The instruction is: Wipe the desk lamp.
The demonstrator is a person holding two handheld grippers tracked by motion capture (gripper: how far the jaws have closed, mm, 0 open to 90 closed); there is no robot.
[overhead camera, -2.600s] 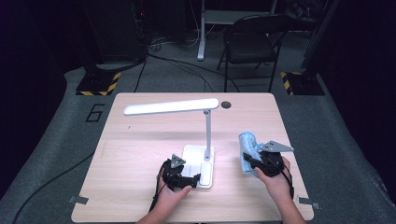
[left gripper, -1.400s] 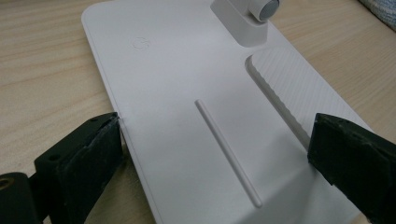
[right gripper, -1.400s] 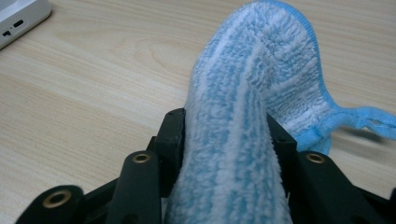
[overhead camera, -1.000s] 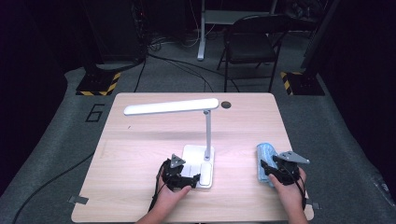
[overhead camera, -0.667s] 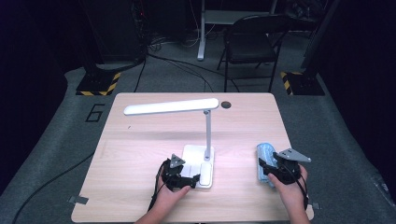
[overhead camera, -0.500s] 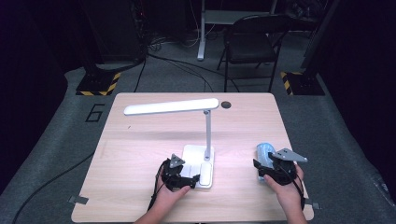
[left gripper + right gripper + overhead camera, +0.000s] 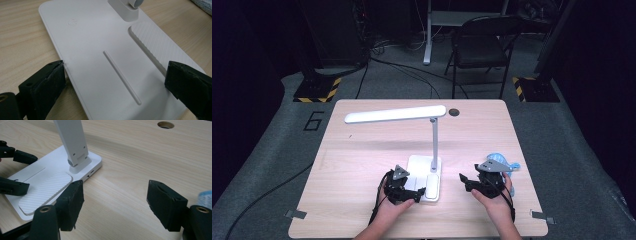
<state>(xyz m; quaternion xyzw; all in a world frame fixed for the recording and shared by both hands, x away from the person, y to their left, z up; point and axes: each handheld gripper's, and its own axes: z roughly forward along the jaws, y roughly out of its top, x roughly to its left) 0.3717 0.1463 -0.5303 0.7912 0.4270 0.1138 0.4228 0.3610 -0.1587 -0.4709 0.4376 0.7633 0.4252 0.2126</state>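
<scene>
Item: desk lamp, white, standing mid-worktop; its flat lamp base sits between my two hands.
Lamp base, long axis: runs away from me in the high view, with the stem rising from the far end and the ribbed pad at the near right.
Lamp head: long bar reaching left from the top of the stem, high over the left half of the worktop.
Left tool: my left tool straddles the near end of the base, jaws wide. One pad touches the base's edge and the other stands at the opposite edge. I cannot tell whether they press.
Right tool: my right tool has just been opening. Its jaws stand wide apart with nothing between them, and it holds nothing.
Cloth: blue cloth lies on the worktop just behind the right tool, near the right edge and apart from its pads.
Key relation: the base lies to the left of the right tool, whose jaws point at its long right side. This tool is the free one, and it is near the stem end.
Open room: bare wood between right tool and base, nothing in the path. By my judgement the stem and the left tool's far pad are the things to steer clear of.
</scene>
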